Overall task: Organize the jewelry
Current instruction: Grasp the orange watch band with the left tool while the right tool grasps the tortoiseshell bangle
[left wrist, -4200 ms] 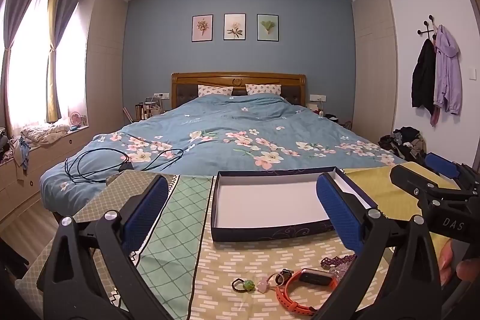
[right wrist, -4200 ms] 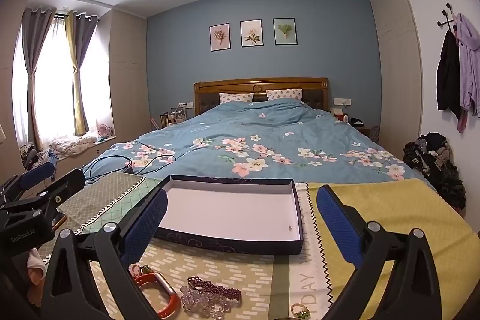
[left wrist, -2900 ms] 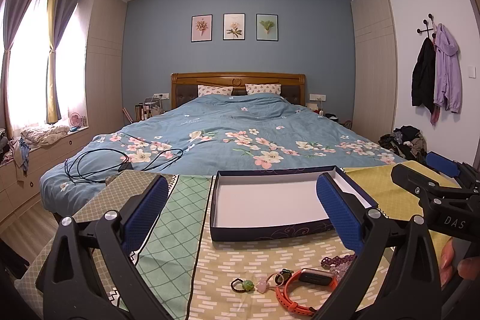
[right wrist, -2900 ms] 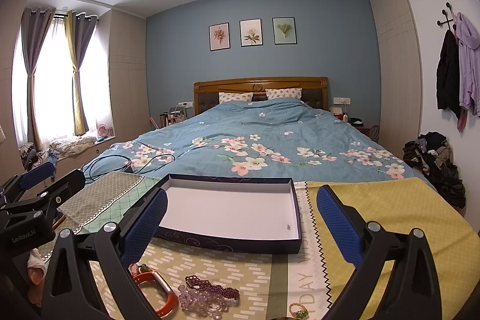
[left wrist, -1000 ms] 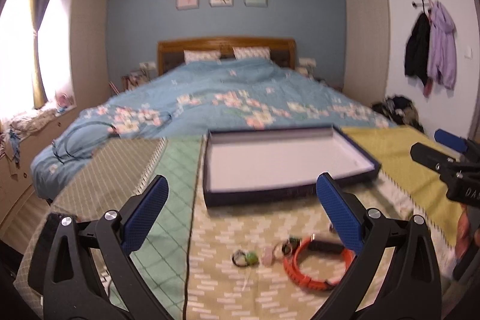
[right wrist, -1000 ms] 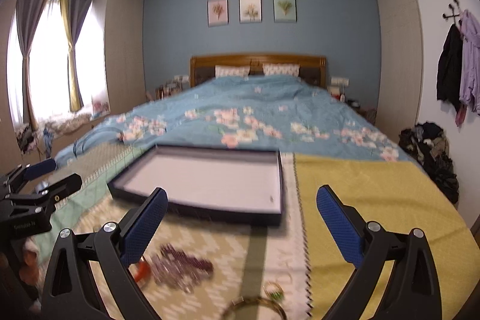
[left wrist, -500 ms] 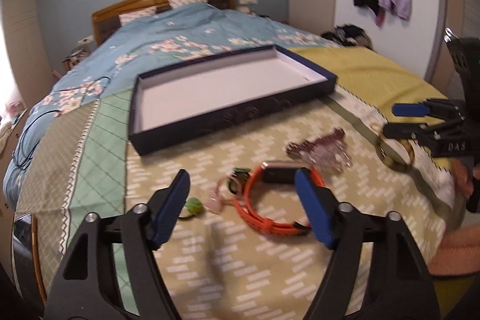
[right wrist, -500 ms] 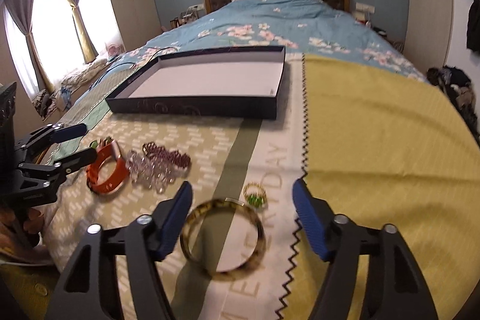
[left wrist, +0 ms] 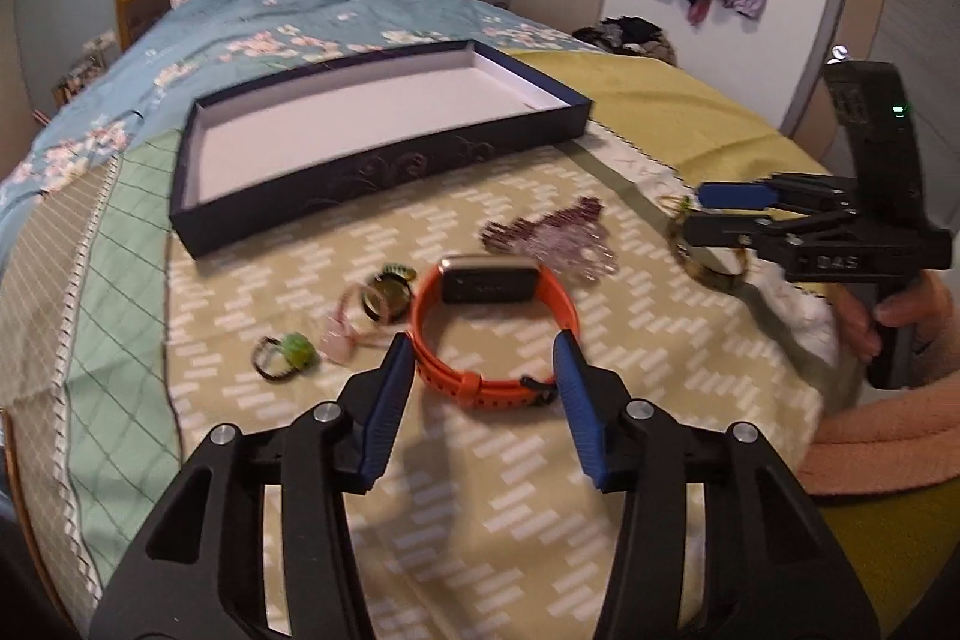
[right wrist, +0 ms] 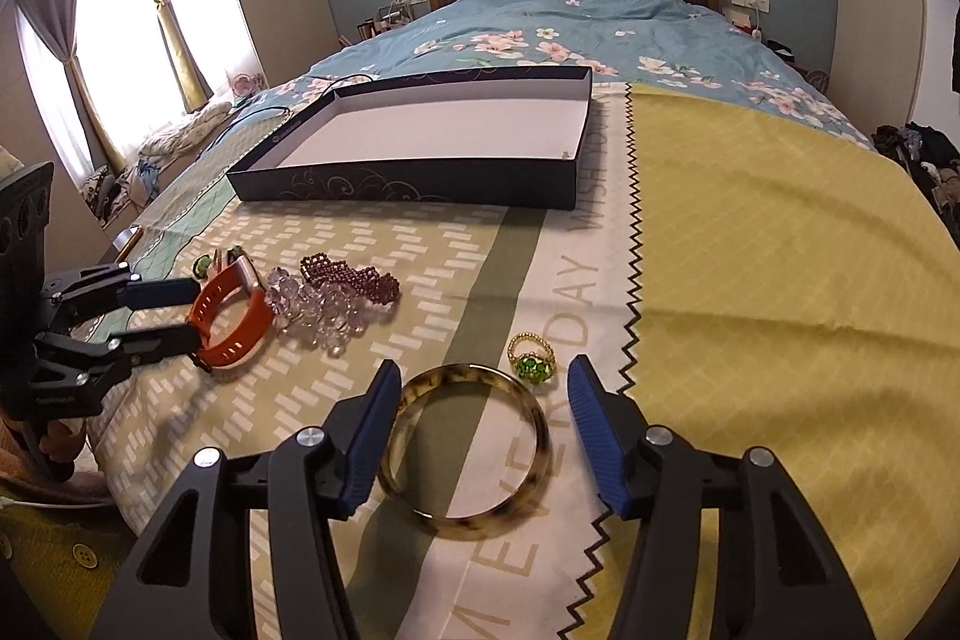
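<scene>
While both half-closing jaws straddle orange band [left wrist: 493, 334] and bangle [right wrist: 465, 451], contact stays unclear.

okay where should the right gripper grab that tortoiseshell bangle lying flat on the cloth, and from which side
Take the tortoiseshell bangle across its near rim, one pad inside the ring and one outside, coming down from above. It lies flat, and its full width nearly fills the right gripper, whose jaws have just been closing with the near half of the bangle between them, so a rim pinch looks safer. Avoid the green ring beside the far edge.
</scene>
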Demonstrator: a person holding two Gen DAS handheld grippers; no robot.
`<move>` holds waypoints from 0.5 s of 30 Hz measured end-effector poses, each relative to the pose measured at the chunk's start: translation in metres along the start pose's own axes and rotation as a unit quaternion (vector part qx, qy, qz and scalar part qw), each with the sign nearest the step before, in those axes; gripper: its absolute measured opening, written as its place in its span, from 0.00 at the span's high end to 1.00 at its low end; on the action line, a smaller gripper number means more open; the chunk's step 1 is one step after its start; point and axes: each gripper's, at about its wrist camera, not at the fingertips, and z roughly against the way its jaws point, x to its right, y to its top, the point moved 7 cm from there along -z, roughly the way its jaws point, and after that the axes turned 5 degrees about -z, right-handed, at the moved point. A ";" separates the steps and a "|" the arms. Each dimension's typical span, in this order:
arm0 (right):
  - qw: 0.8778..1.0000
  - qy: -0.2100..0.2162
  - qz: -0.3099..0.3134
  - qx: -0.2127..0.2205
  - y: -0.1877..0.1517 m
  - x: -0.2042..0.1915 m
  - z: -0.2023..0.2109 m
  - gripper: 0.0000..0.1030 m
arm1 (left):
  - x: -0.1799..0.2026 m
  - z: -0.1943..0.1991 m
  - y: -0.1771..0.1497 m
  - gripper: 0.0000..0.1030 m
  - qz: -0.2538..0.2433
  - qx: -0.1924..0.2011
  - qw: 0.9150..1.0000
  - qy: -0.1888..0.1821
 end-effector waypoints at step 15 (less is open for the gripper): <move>1.000 -0.003 0.005 -0.011 -0.006 0.003 -0.002 0.67 | -0.019 -0.022 0.014 0.76 -0.004 -0.041 0.999 0.004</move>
